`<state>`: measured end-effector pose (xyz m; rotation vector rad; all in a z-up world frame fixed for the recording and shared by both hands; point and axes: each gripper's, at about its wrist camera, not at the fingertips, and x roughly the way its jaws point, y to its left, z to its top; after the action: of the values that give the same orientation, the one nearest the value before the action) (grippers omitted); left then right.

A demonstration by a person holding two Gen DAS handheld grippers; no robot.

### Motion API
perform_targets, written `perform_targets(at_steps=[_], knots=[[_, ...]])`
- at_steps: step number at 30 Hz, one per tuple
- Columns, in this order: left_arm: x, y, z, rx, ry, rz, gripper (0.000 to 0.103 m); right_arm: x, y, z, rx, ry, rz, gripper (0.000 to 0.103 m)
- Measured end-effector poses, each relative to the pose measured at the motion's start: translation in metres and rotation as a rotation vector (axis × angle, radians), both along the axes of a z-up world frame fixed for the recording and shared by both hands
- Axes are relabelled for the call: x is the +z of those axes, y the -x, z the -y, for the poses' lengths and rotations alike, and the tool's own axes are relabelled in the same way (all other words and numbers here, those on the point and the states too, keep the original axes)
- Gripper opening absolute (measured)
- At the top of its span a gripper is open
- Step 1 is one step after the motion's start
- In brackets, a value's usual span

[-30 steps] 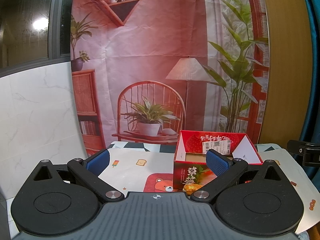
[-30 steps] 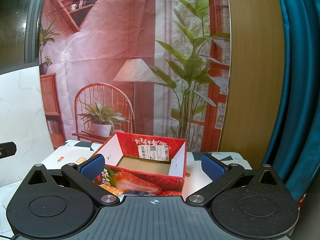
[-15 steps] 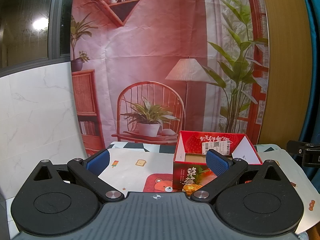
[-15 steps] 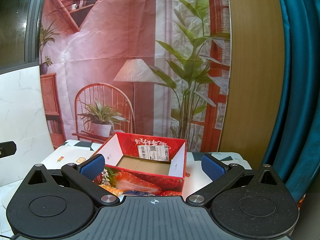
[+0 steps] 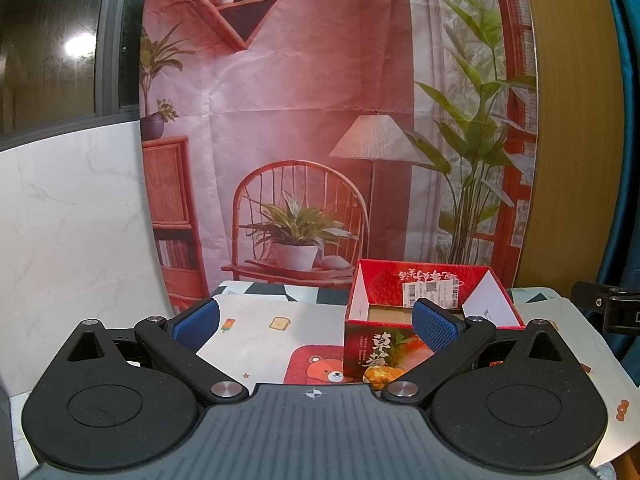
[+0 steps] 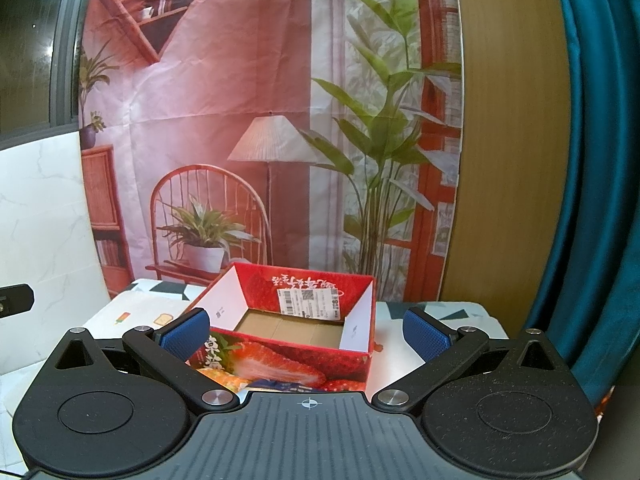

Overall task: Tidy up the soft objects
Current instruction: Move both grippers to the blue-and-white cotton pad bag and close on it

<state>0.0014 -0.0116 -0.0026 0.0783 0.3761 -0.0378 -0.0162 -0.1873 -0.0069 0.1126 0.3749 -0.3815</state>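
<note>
An open red strawberry-print box (image 5: pixel 420 332) stands on the patterned tablecloth (image 5: pixel 264 332); its cardboard floor (image 6: pixel 292 330) looks bare. A small orange soft object (image 5: pixel 378 374) lies against the box's near side, partly hidden by my left gripper body; it also shows in the right wrist view (image 6: pixel 226 380) beside a blue item (image 6: pixel 284 385). My left gripper (image 5: pixel 316 324) is open and empty, left of the box front. My right gripper (image 6: pixel 306 332) is open and empty, held in front of the box.
A printed backdrop (image 5: pixel 312 120) hangs behind the table. A wooden panel (image 6: pixel 508 140) and a teal curtain (image 6: pixel 592 200) stand at the right. White marble wall (image 5: pixel 72 232) is at the left. The other gripper's black edge (image 5: pixel 608 308) shows at right.
</note>
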Motion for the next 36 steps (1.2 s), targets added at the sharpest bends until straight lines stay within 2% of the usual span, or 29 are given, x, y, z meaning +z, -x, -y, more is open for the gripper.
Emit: perform_targets(at_steps=[9, 13, 17, 20, 24, 27, 30, 34, 36], knots=[[-0.017, -0.011, 0.0, -0.031, 0.033, -0.04, 0.103, -0.023, 0.0, 0.01, 0.03, -0.042, 0.013, 0.103], [-0.033, -0.02, -0.001, -0.05, 0.061, -0.074, 0.103, -0.047, -0.004, 0.013, 0.067, -0.073, -0.006, 0.103], [-0.055, -0.032, 0.002, -0.059, 0.055, -0.11, 0.103, -0.068, -0.006, 0.017, 0.078, -0.077, 0.008, 0.103], [-0.074, -0.041, 0.004, -0.069, 0.051, -0.143, 0.103, -0.087, -0.01, 0.021, 0.061, -0.08, -0.03, 0.103], [-0.097, -0.051, 0.005, -0.094, 0.069, -0.186, 0.103, -0.113, -0.015, 0.031, 0.06, -0.16, -0.08, 0.103], [-0.109, -0.057, 0.009, -0.105, 0.056, -0.197, 0.103, -0.127, -0.017, 0.038, 0.005, -0.165, -0.105, 0.103], [-0.117, -0.064, 0.014, -0.123, 0.036, -0.201, 0.1, -0.141, -0.024, 0.046, -0.021, -0.172, -0.128, 0.103], [-0.117, -0.08, 0.018, -0.143, 0.064, -0.187, 0.092, -0.152, -0.043, 0.059, -0.016, -0.16, -0.145, 0.103], [-0.116, -0.091, 0.022, -0.163, 0.082, -0.19, 0.083, -0.159, -0.054, 0.064, -0.006, -0.145, -0.154, 0.102]])
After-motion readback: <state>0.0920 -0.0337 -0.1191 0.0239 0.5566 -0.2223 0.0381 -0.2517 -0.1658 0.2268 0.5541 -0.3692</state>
